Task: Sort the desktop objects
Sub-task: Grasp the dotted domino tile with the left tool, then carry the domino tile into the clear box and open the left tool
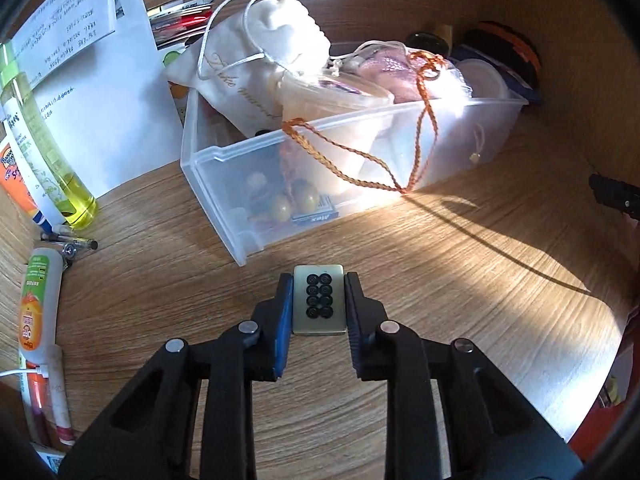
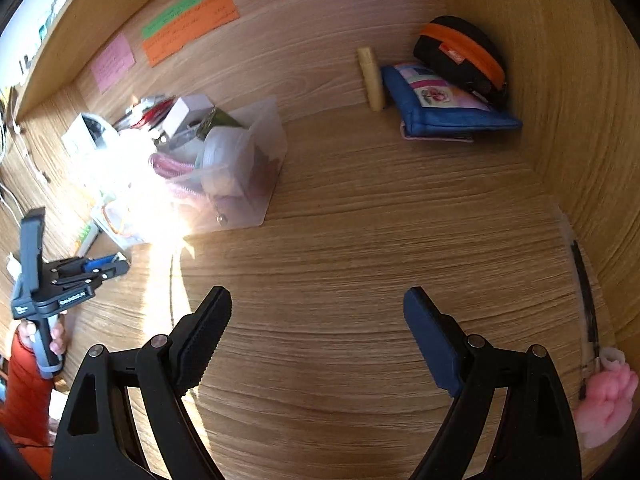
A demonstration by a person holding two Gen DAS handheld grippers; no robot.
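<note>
- The left gripper (image 1: 319, 300) has its two black jaws closed on a small cream rectangular tile with eight black circles in two columns (image 1: 319, 300); its blue-padded fingers (image 1: 285, 320) press the tile's long sides, and the tile's marked face is turned up to the camera.
- The tile sits low over the wood-grain desk (image 1: 440, 280), just near of the bin's front corner.
- The right gripper (image 2: 318, 336) stands wide apart with nothing between its jaws, above bare wood.
- At the near right edge of the right wrist view lies a pink soft toy-like object (image 2: 606, 400).
- Farther off stands a clear plastic storage bin (image 1: 224, 176), packed with a white drawstring cloth pouch (image 1: 256, 60), a translucent tub and an orange braided cord (image 1: 420, 120) draped over its front wall.
- Left of the bin stand a tall bottle of yellow liquid (image 1: 48, 148) and a white printed sheet of paper (image 1: 108, 92).
- Far right, against the back panel, lie a blue patchwork pouch (image 2: 440, 104), a black case with an orange zip band (image 2: 464, 52) on top of it, and a pale yellow stick (image 2: 372, 80) just left.
</note>
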